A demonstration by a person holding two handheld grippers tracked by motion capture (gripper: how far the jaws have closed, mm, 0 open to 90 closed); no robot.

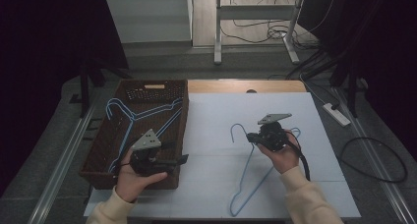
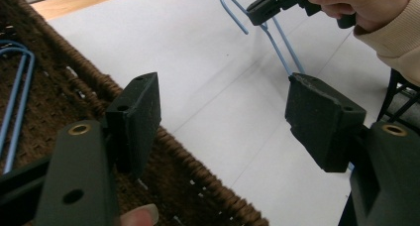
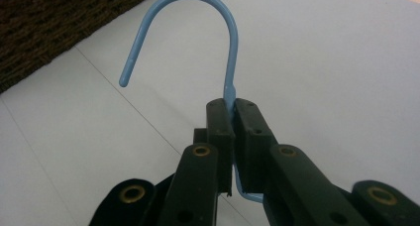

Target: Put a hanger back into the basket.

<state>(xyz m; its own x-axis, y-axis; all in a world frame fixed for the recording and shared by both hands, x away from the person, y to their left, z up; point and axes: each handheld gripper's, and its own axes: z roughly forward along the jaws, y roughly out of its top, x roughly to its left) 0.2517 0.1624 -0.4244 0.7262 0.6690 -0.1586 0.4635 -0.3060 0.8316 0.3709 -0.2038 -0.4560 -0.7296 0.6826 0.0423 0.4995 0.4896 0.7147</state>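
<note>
While my right gripper [image 3: 232, 109] was clamped tight on the neck of the blue wire hanger [image 1: 255, 170], just under its hook, the rest of that hanger trailed down over the white sheet [image 1: 216, 121] toward the desk's near edge. My left gripper [image 2: 223, 117] had its jaws spread wide with nothing in them, hanging over the near right corner of the brown wicker basket [image 1: 98, 157], which had more blue hangers [image 1: 133, 117] inside.

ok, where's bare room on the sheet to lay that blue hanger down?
Free: the white sheet between the basket and the hanger that the right gripper clamps by the neck, and the sheet's far right corner. Crowded: the basket, already holding blue hangers, with the open left gripper at its near corner.
</note>
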